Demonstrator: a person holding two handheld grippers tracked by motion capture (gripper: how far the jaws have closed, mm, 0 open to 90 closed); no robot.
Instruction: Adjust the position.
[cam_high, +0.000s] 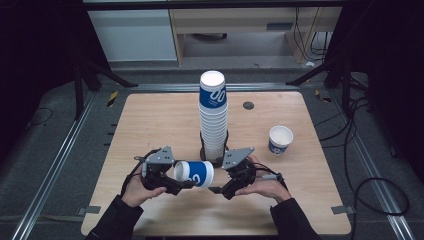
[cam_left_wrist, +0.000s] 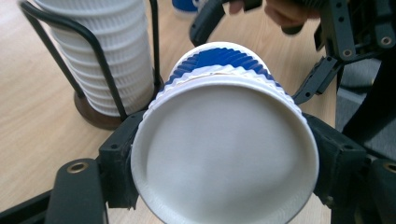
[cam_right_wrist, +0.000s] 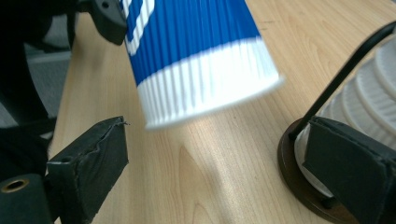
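Observation:
A blue-and-white ribbed paper cup (cam_high: 195, 173) lies on its side in the air over the table's front, held at its mouth end by my left gripper (cam_high: 179, 178). In the left gripper view the cup (cam_left_wrist: 224, 154) faces me with its open mouth, and both black pads press on its rim. My right gripper (cam_high: 222, 189) hangs just right of the cup's base, apart from it. In the right gripper view its pads (cam_right_wrist: 93, 158) stand wide open, with the cup's base end (cam_right_wrist: 196, 56) above and beyond them.
A tall stack of the same cups (cam_high: 213, 115) stands in a black wire holder with a dark round base (cam_high: 216, 161), right behind both grippers. One upright cup (cam_high: 280, 139) stands at the right of the wooden table (cam_high: 150, 125). A grey round cap (cam_high: 248, 105) lies farther back.

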